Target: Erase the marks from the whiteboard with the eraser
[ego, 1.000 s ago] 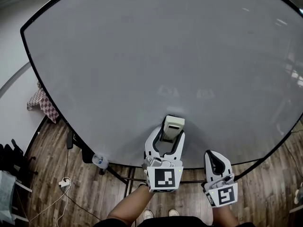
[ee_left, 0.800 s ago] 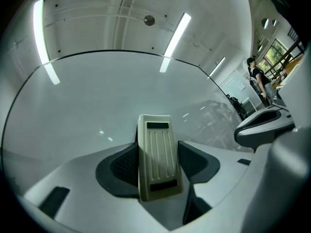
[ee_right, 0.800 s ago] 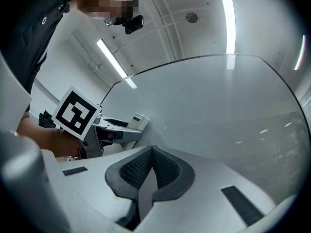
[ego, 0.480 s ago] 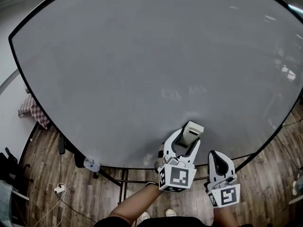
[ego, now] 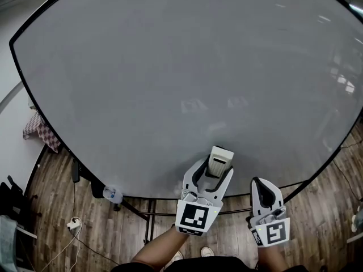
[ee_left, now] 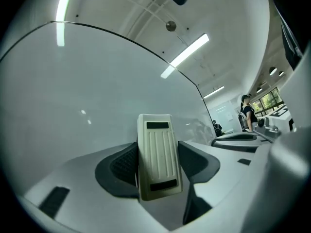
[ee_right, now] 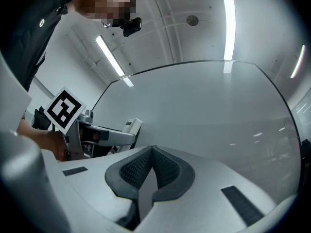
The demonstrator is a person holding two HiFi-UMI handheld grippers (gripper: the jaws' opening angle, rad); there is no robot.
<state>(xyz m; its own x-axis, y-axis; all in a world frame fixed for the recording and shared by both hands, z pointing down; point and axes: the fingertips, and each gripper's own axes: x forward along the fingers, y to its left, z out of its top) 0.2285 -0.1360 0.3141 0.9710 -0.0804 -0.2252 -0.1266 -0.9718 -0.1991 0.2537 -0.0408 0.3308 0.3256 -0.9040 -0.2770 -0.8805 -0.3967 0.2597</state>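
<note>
Head view: left tongs (ego: 219,169) clamp the eraser (ego: 220,158) at the whiteboard (ego: 170,67); right tongs (ego: 260,185) pinched together, empty.

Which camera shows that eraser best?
The left gripper view: the eraser fills the centre, clamped between the jaws, ribs showing. The head view shows it small against the whiteboard; the right gripper view catches only one end.

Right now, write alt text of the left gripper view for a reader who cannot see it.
The left gripper is shut on a cream ribbed eraser, held upright before a whiteboard with no marks visible. Ceiling strip lights and a distant person show at right.
</note>
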